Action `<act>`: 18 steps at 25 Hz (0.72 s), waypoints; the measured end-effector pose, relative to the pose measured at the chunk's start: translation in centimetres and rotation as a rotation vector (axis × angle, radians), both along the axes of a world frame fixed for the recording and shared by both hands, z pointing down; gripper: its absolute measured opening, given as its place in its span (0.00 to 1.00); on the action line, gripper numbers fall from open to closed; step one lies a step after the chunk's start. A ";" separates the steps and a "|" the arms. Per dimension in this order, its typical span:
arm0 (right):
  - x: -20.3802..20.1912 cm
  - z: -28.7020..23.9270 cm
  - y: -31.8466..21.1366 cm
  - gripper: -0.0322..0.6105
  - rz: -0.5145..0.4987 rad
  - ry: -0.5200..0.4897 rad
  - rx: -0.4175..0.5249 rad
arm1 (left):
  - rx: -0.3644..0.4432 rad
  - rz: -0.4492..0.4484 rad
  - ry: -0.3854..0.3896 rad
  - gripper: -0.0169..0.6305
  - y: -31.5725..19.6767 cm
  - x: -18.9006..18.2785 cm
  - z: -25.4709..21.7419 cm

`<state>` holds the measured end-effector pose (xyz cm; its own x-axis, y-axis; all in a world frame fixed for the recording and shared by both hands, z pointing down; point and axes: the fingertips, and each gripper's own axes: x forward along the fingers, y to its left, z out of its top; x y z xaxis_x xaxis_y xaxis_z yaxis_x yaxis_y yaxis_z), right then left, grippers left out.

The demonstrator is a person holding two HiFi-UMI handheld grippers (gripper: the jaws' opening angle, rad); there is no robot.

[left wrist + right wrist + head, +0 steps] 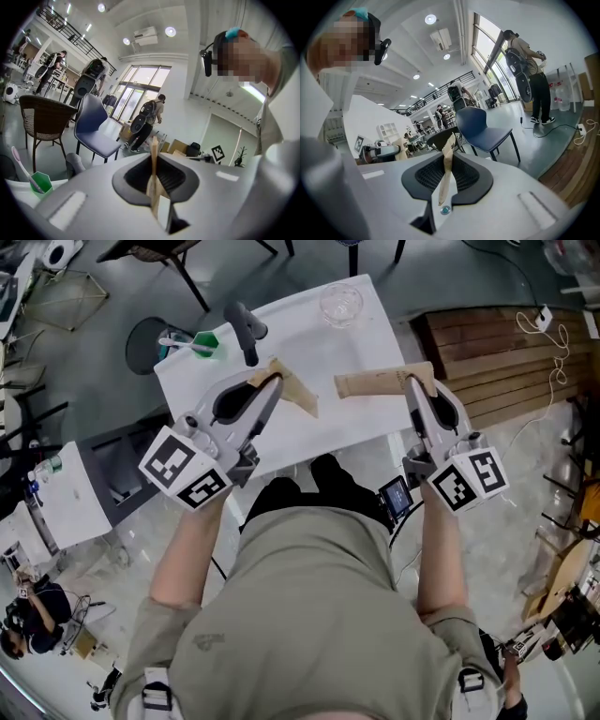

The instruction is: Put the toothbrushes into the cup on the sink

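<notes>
Two flat pieces of brown kraft paper are what you hold, one in each gripper. Your left gripper (271,386) has its jaws pinched shut on a creased, wedge-shaped piece (296,388). Your right gripper (413,382) is clamped the same way on a longer, sleeve-like piece (375,382). Both pieces hang over the smooth white countertop (319,432), apart from each other.

At the countertop's far left corner stands the green cup (206,341), hard and angular, with a toothbrush (176,339) leaning out of it. Just beside it rises a dark, curved faucet (246,329). A clear glass vessel (339,304) sits near the far edge.

Only the head view gives you the papers' full outlines and the slatted wooden platform (506,362) off to your right. The gripper views show each paper edge-on — a thin matte strip caught between ribbed black pads. The right gripper view adds a zigzag-cut top edge on its strip. The left gripper view alone catches the cup from the side, low at the left, with the toothbrush's pale pink handle slanting up. Behind it are a woven wicker chair (44,119) and a blue padded chair (96,126).
</notes>
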<state>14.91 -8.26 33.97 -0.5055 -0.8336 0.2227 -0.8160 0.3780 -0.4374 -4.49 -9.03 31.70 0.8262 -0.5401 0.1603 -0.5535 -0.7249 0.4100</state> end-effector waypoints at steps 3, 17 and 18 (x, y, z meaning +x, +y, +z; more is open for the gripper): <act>0.6 -0.3 -1.3 0.13 -0.013 -0.001 0.013 | 0.003 -0.020 -0.003 0.06 -0.5 0.6 -0.1; 2.3 0.1 -7.5 0.13 -0.019 0.016 0.048 | -0.017 -0.082 -0.004 0.06 -2.1 0.5 0.7; 2.2 0.1 -8.0 0.13 -0.016 0.019 0.051 | -0.019 -0.085 -0.005 0.06 -2.2 0.2 0.7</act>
